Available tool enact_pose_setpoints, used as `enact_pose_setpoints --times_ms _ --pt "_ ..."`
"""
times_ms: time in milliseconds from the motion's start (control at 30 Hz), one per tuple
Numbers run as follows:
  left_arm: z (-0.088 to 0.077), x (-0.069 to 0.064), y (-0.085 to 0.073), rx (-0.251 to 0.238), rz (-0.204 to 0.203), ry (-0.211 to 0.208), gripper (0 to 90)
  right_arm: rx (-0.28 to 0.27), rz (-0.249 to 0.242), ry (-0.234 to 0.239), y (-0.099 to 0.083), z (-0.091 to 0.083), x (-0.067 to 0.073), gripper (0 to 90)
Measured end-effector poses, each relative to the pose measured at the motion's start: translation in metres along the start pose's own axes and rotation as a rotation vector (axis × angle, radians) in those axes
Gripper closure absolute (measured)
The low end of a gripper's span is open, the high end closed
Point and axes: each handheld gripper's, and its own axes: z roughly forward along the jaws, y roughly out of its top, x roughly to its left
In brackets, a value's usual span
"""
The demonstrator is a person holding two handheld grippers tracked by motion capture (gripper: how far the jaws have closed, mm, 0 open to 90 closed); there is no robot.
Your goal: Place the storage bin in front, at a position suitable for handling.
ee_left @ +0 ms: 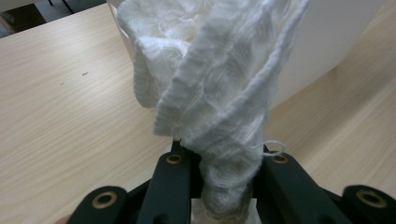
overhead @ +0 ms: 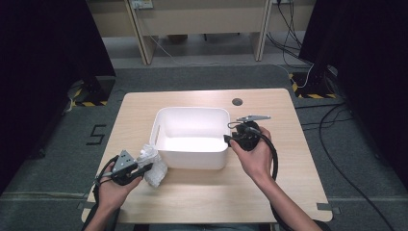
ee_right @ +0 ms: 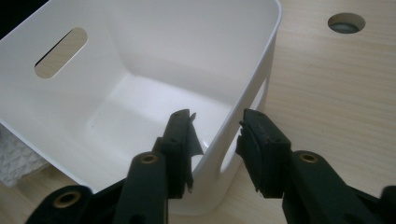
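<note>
A white knitted cloth (overhead: pixel 154 166) lies bunched on the wooden table just left of a white plastic bin (overhead: pixel 192 109). My left gripper (overhead: pixel 144 169) is shut on the cloth; in the left gripper view the cloth (ee_left: pixel 210 84) rises in folds from between the black jaws of that gripper (ee_left: pixel 224 154). My right gripper (overhead: pixel 227 139) is at the bin's right wall. In the right gripper view its jaws (ee_right: pixel 215 126) straddle that wall beside a handle slot, one inside the bin (ee_right: pixel 140 46) and one outside, with a gap showing. The bin is empty inside.
The table (overhead: pixel 269 192) has a round cable hole (overhead: pixel 237 101) behind the bin's right corner. Cables trail from both grippers toward the near edge. A corner of the cloth (ee_right: pixel 18 163) peeks out past the bin's far wall in the right gripper view.
</note>
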Motion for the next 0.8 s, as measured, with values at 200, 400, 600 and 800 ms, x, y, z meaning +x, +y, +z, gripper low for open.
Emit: enact_pose_setpoints --times_ms 200,400,600,800 --pt "0.005 -0.002 0.003 0.001 0.016 -0.020 78.1 0.035 -0.006 -0.010 0.002 0.005 0.000 71.8" --pt "0.015 -0.008 0.013 -0.005 0.030 -0.038 78.0 0.030 -0.005 -0.061 0.011 0.009 -0.009 75.3" --pt "0.028 -0.010 0.021 -0.003 0.036 -0.061 78.0 0.007 -0.021 -0.102 0.018 0.013 -0.022 77.4" --pt "0.036 -0.007 0.024 -0.002 0.026 -0.069 78.0 -0.004 -0.024 -0.114 0.023 0.016 -0.030 78.5"
